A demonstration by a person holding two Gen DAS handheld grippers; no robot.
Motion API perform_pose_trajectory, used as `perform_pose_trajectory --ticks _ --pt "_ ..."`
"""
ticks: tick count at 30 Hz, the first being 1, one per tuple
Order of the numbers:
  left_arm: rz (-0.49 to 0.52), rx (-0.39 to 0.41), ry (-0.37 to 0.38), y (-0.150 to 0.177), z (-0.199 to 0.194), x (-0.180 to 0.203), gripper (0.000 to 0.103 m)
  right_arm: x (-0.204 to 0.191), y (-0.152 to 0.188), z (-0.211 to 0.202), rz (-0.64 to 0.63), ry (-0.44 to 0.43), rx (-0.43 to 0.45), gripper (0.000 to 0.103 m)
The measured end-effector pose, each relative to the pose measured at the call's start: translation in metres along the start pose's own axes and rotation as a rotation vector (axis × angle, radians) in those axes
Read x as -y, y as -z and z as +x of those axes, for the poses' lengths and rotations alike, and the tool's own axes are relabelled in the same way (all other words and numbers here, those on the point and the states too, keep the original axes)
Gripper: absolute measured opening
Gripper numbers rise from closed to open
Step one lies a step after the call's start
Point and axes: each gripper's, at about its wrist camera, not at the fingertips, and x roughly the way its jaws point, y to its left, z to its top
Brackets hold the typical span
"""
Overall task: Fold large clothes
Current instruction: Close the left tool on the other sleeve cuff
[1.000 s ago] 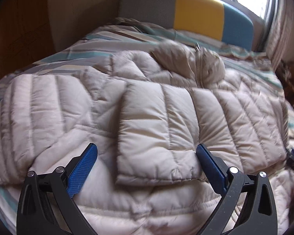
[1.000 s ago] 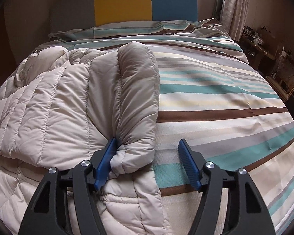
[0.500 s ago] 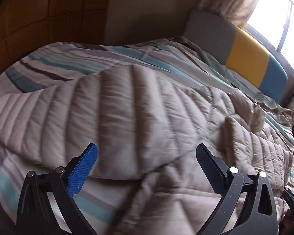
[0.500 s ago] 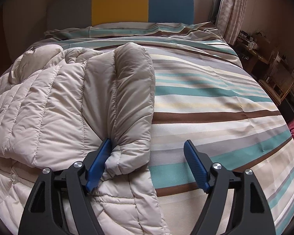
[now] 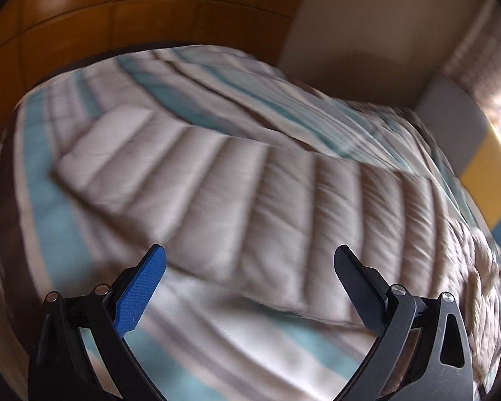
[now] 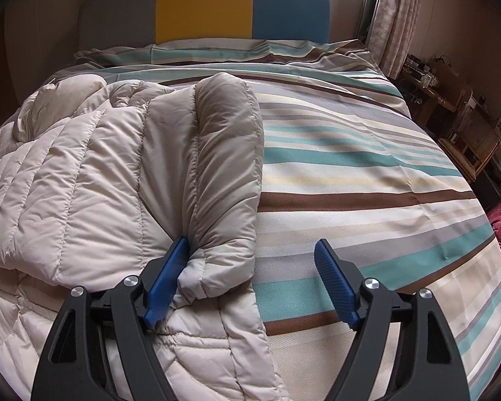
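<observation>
Your right claw stands wide, one pad beside the folded sleeve cuff, gripping nothing, so the fold rests. Your left claw, wide and empty, faces the puffer jacket's outstretched sleeve on the striped bed.

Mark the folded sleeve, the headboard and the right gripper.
folded sleeve [image 6: 227,167], right wrist view, middle of its top.
headboard [image 6: 203,3], right wrist view, yellow panel.
right gripper [image 6: 250,280], right wrist view, midway between fingertips.
</observation>
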Motion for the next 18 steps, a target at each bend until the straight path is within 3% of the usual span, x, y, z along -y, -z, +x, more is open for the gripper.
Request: perform_pose_trajectory --ticks 7,12,15,16,17,18 --pt "-0.177 0.012 -0.087 -0.012 0.008 -0.052 0.099 0.000 0.000 0.000 0.000 0.000 0.000 0.077" --pt "-0.227 0.035 -0.056 -0.024 0.021 -0.062 0.086 0.000 0.000 0.000 0.000 -0.001 0.000 0.078" --pt "-0.246 0.043 -0.062 -0.031 0.033 -0.058 0.084 0.000 0.000 0.000 -0.001 0.001 0.000 0.078" --pt "-0.243 0.051 -0.090 -0.032 0.035 -0.055 0.078 0.001 0.000 0.000 -0.001 0.000 0.000 0.078" --pt "-0.230 0.056 -0.120 -0.033 0.038 -0.051 0.062 0.001 0.000 0.000 0.000 0.000 0.000 0.078" --pt "-0.213 0.052 -0.149 -0.034 0.041 -0.048 0.055 0.001 0.000 0.000 0.000 0.000 0.000 0.078"
